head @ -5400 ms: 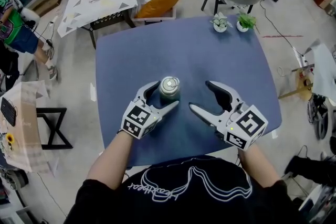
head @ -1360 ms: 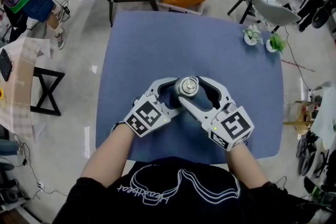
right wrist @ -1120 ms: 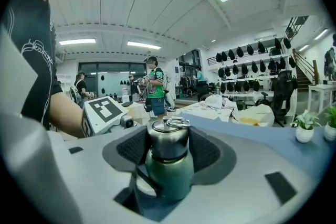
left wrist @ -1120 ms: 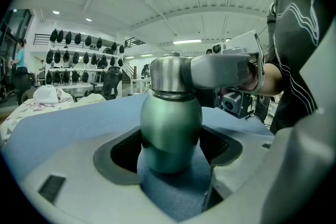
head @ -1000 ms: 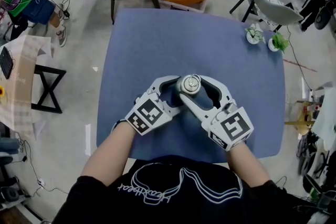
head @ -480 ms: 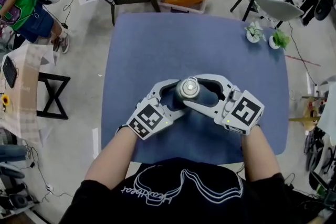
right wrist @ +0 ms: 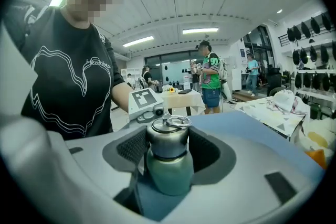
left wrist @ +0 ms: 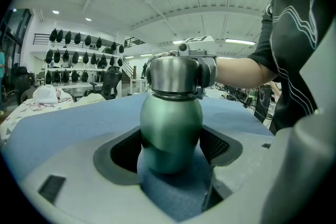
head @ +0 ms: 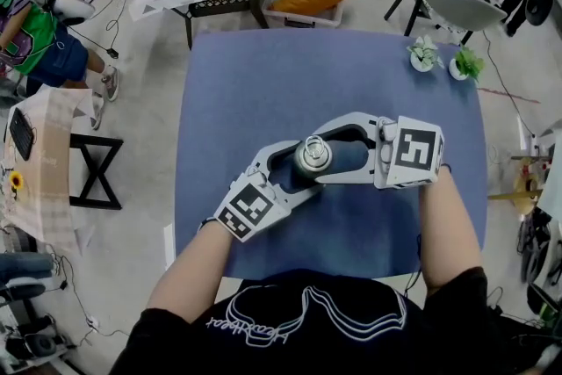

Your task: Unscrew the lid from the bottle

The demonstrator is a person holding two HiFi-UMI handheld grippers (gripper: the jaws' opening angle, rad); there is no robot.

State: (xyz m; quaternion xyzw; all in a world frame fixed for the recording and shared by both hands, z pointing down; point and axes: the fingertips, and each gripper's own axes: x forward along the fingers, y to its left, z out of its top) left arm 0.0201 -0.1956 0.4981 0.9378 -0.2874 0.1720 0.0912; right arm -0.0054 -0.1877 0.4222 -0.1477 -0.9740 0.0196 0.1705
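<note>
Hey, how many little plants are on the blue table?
2. One plant and a second stand side by side at the far right corner of the table. None look hidden.

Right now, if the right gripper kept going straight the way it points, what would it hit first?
The right gripper is clamped on the steel lid, so the lid meets it first; just beyond, depth unclear, sits the left gripper holding the bottle.

— What does the bottle (left wrist: 170, 128) look like?
— Small, green and rounded. It stands upright, its body clamped between the left gripper (left wrist: 171, 157) pads.
— And the lid (right wrist: 167, 143)?
— Steel, with a ring on top. It sits on the neck, gripped by the right gripper (right wrist: 168, 157).
</note>
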